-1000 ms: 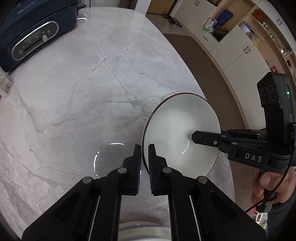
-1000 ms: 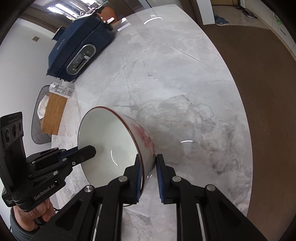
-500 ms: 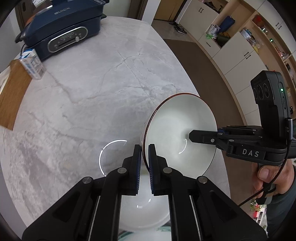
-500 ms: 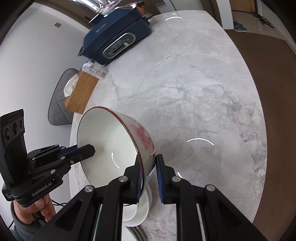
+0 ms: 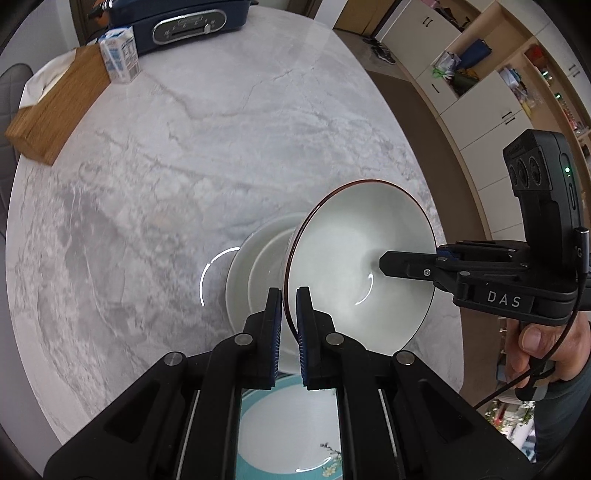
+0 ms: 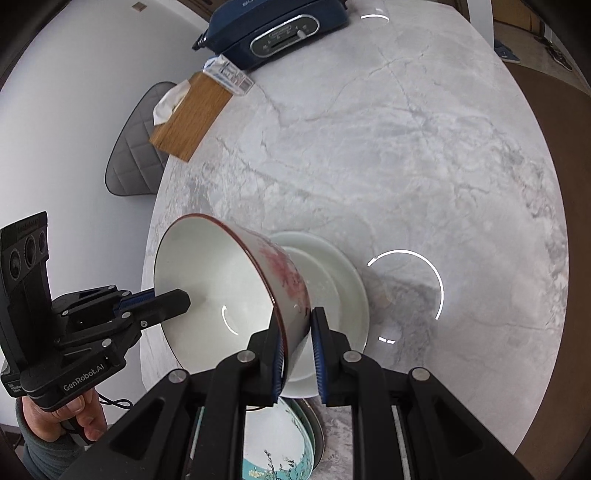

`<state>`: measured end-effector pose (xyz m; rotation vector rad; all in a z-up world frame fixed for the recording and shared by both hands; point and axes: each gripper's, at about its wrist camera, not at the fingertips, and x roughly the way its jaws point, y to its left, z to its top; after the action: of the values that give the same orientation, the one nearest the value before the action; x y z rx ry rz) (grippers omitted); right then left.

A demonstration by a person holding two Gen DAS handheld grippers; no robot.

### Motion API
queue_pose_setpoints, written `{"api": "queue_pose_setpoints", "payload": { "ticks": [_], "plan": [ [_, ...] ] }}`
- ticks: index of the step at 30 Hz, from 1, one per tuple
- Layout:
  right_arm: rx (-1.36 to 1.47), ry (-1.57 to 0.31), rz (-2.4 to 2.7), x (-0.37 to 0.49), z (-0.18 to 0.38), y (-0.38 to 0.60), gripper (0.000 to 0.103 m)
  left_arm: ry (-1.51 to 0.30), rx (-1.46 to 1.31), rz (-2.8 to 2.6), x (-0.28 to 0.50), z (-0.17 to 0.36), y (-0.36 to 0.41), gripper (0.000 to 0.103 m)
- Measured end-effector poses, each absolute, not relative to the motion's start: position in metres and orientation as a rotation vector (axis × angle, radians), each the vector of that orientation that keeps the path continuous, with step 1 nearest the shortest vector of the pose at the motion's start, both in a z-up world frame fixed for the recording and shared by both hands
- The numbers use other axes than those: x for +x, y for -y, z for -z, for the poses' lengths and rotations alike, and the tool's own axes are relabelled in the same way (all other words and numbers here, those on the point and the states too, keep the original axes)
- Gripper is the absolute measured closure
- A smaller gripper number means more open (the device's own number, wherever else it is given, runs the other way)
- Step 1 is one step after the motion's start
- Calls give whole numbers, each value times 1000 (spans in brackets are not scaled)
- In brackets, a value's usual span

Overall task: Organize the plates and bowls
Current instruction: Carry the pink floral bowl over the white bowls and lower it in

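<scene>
Both grippers, left [image 5: 289,325] and right [image 6: 297,349], pinch the red-rimmed bowl [image 5: 360,269] in closed jaws, not yet set on the white plates [image 5: 245,275] mid-frame.

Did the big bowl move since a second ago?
Yes. The red-rimmed bowl, pinched by both claws, travelled over the marble table away from the blue appliance, and now hangs above the white plates.
</scene>
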<state>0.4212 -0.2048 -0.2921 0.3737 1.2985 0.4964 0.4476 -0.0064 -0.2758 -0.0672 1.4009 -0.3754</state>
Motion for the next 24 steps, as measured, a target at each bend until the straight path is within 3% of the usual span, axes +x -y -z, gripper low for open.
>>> {"api": "queue_pose_setpoints", "payload": {
  "ticks": [24],
  "plan": [
    [234, -1385, -432, 420, 327, 180, 86, -1505, -48, 317, 441, 340, 8, 96]
  ]
}}
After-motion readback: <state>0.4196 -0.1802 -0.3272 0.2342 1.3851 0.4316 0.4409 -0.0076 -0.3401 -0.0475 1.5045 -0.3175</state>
